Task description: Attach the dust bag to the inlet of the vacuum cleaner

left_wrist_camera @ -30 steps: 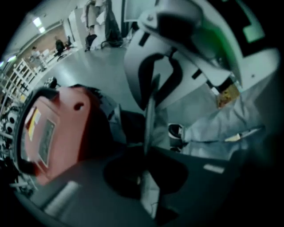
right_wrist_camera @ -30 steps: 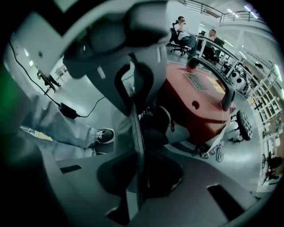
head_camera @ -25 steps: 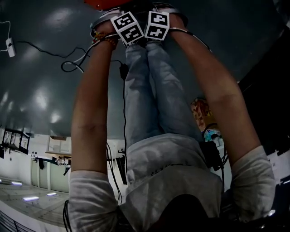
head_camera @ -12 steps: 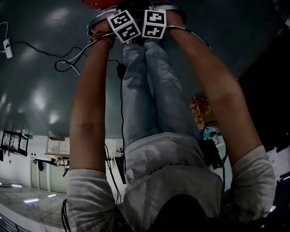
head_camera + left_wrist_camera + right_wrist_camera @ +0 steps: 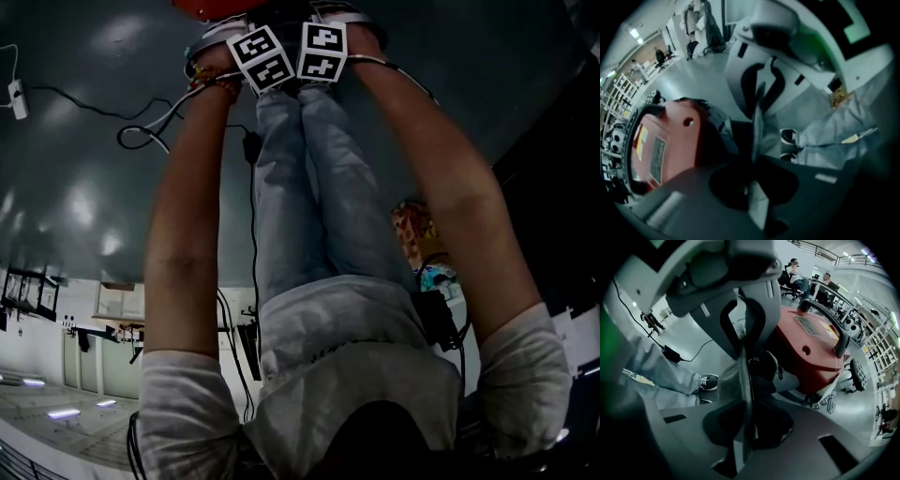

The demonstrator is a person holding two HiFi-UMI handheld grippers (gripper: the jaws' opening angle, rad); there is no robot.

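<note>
The red vacuum cleaner [image 5: 661,145] [image 5: 811,348] stands on the grey floor; only its rim [image 5: 211,7] shows at the head view's top edge. A thin grey dust bag [image 5: 758,124] [image 5: 736,376] hangs edge-on between both grippers. My left gripper [image 5: 754,159] is shut on the bag's edge, just right of the vacuum. My right gripper [image 5: 746,401] is shut on the same bag from the opposite side, with the vacuum's dark opening close behind it. In the head view the two marker cubes [image 5: 265,58] [image 5: 322,50] sit side by side above the person's jeans.
A black cable [image 5: 150,131] loops over the floor to a white power strip [image 5: 17,98]. The person's shoes [image 5: 787,138] stand close by the vacuum. A coiled cord and wheeled base [image 5: 858,373] lie beside it. People sit on office chairs [image 5: 797,273] at the back.
Both grippers have shifted and tilted a little while keeping hold of the bag. The vacuum looks slightly turned in the left gripper view. The marker cubes stay together.
</note>
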